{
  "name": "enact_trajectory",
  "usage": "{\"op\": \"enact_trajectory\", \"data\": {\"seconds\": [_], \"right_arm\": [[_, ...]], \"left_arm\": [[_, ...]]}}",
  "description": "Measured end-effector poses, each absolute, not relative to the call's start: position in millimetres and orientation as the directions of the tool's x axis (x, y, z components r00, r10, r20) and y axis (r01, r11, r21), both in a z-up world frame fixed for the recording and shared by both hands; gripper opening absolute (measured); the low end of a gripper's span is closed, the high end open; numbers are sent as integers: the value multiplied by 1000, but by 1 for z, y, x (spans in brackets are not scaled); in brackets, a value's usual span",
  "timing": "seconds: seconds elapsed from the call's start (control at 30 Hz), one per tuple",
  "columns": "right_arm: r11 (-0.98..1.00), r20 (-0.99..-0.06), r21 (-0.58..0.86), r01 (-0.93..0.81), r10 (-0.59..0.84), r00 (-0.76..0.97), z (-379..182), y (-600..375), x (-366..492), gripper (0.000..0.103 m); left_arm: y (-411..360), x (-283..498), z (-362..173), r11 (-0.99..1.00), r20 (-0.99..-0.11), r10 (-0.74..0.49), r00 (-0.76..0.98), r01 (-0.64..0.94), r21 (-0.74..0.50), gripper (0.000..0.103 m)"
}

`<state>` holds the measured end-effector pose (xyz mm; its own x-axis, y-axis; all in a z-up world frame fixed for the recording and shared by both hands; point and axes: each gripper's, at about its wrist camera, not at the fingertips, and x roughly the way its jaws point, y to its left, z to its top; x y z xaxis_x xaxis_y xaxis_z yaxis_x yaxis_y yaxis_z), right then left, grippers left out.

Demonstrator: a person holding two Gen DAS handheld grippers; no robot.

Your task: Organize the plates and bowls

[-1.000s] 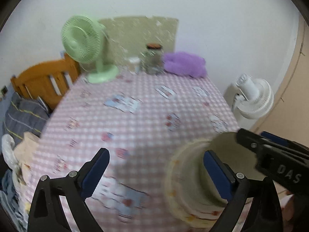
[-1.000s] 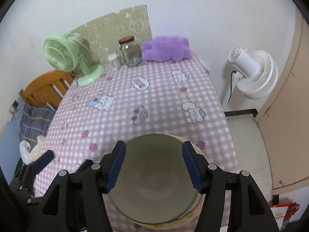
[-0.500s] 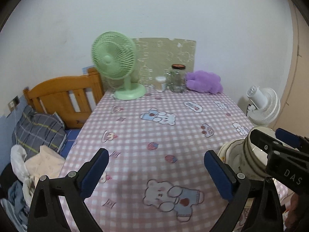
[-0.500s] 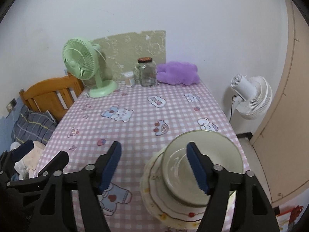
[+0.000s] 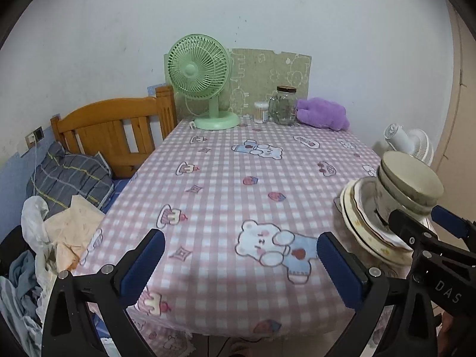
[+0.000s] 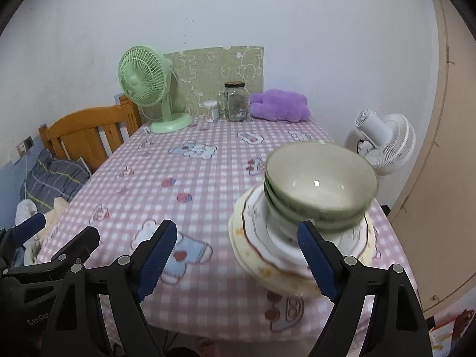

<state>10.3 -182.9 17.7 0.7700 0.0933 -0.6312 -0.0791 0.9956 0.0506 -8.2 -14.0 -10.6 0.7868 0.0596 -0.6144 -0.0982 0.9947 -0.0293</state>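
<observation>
Green bowls (image 6: 319, 183) nested mouth-up on plates (image 6: 267, 255), upright stack, both grippers' jaws wide, empty, right just opening

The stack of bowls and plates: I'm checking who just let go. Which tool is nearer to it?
Right. The right tool has just opened, empty, its right finger in front of the stack of bowls and plates. The left tool is open over bare cloth, left of it.

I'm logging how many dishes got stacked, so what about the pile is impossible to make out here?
- Plate count: in the right wrist view the stacked plates blur, and the right tongs cover the near rim.
- Bowl count: the green bowls are nested, edges smeared.
- Stack's far side: in the left wrist view the right tongs cover the plates.
</observation>
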Motion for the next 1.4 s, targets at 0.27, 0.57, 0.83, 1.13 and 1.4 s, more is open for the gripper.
{"op": "enact_trajectory", "data": {"seconds": [0.27,0.57,0.83,1.13,1.4], "right_arm": [[997,-611,48,-61,78,788,3,-188,-13,85],[998,-581,43,-54,69,811,3,-192,-23,85],[997,-559,50,-57,75,826,11,-192,-28,85],[997,-548,53,-57,77,833,18,-194,-28,86],[997,-537,54,-53,74,840,21,-198,-31,86]], "left_arm": [[-18,-27,-24,996,-581,38,813,-80,-47,103],[-21,-35,-22,996,-551,38,834,-76,-47,103],[-21,-41,-13,996,-529,43,847,-75,-39,103],[-26,-44,-6,997,-509,53,859,-77,-27,103],[-30,-45,-2,997,-493,55,868,-77,-25,103]]}}
